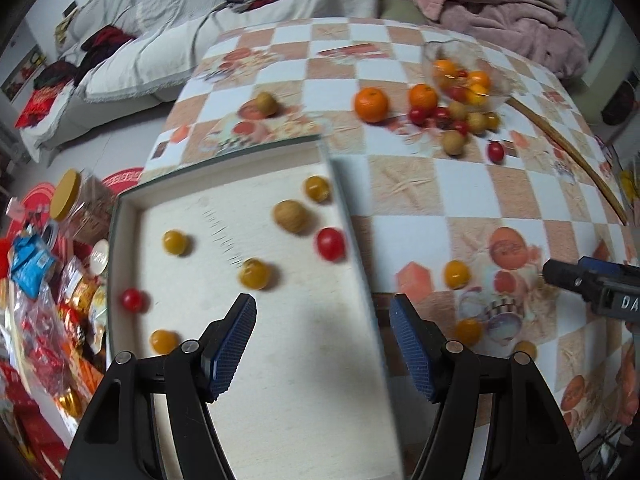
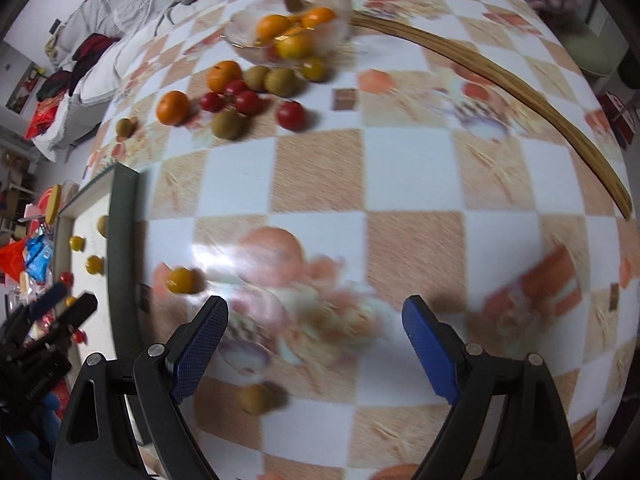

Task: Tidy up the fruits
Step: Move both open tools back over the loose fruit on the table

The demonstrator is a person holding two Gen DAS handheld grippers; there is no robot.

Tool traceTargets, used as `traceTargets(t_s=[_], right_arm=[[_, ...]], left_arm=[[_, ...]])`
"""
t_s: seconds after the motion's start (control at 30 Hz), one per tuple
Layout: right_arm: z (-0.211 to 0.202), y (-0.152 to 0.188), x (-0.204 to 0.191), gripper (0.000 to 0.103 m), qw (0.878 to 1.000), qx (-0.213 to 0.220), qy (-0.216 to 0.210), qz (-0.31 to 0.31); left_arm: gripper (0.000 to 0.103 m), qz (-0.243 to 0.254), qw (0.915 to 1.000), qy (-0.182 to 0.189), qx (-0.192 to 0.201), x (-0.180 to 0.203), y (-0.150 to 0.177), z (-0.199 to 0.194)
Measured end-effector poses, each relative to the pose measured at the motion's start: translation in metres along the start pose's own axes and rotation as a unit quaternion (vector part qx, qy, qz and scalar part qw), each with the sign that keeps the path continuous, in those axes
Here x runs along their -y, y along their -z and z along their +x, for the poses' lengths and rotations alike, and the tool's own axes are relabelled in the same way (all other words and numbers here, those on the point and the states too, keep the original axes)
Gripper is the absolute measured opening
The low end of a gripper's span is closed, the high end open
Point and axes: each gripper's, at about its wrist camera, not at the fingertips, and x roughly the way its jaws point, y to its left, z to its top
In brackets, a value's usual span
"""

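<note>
A white tray with a dark green rim (image 1: pixel 342 204) lies on the checked table and holds several small yellow, red and tan fruits, such as a red tomato (image 1: pixel 330 243). My left gripper (image 1: pixel 323 322) is open and empty above the tray's right edge. My right gripper (image 2: pixel 315 322) is open and empty above the tablecloth; it also shows in the left wrist view (image 1: pixel 592 280). A tipped glass bowl (image 2: pixel 288 20) at the far side spills oranges (image 2: pixel 173 107), tomatoes and tan fruits. Loose yellow fruits (image 2: pixel 181 280) and a tan one (image 2: pixel 254 398) lie near my right gripper.
A curved bamboo strip (image 2: pixel 500 76) lies across the table's right side. Snack bags and a jar (image 1: pixel 80 208) crowd the floor left of the tray. A sofa with clothes (image 1: pixel 160 20) stands behind the table. A pink blanket (image 1: pixel 500 4) lies at the far right.
</note>
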Motion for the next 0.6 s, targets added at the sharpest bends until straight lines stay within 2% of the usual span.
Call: traceTargets(t_s=[0.27,0.6], right_arm=[[-0.008,0.034,0.008,0.091,1.000,-0.005,-0.013,-0.026],[-0.003,0.066,-0.022,0.091,0.995,-0.005,-0.024,-0.092]], left_arm=[[0.071,0.065,0.9971,0.039,-0.004,0.046,-0.016,0.014],[0.071,0.088,0.9947,0.043,-0.031,0.072,-0.019,0.045]])
